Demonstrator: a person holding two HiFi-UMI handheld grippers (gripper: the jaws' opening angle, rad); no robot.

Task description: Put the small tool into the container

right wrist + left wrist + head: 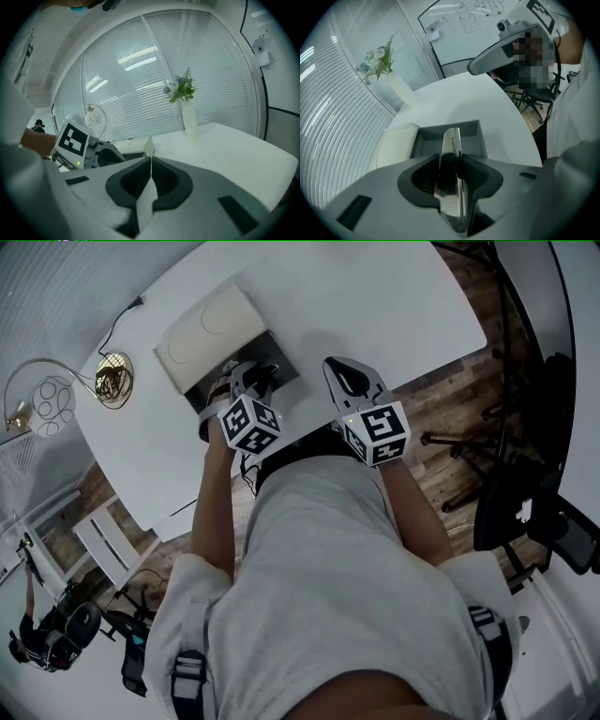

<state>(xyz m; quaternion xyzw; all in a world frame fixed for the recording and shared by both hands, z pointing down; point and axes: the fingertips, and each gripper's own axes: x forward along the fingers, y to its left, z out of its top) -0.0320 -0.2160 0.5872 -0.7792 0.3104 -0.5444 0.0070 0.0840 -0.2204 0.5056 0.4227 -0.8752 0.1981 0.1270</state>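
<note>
Small shiny metal tool [452,154], a narrow chrome strip, is clamped between the jaws of the left gripper [451,180]. In the left gripper view it stands on edge, and its long axis runs along the jaws. Its rounded free end points forward past the fingertips, and in that view it lies over the open grey rectangular container [425,139]. No brand or lettering can be read on its mirrored face.

The head view shows the left gripper [246,390] over the near part of the container [281,351]. That view does not show whether the tool touches the box. A cream rectangular lid [211,329] lies just beside the container on the round white table [375,296].

The right gripper [349,381] is held near the table's edge, apart from the container. In the right gripper view, the right gripper's [150,176] jaws are pressed together with nothing between them.

Each gripper carries a cube with black-and-white square markers [249,424]; these are patterns, not letters. A whiteboard [478,33] behind the table bears line sketches and scribbles too small to read. A tall white vase with a spray of flowers [188,119] stands upright at the far side of the table, well apart from the container.
</note>
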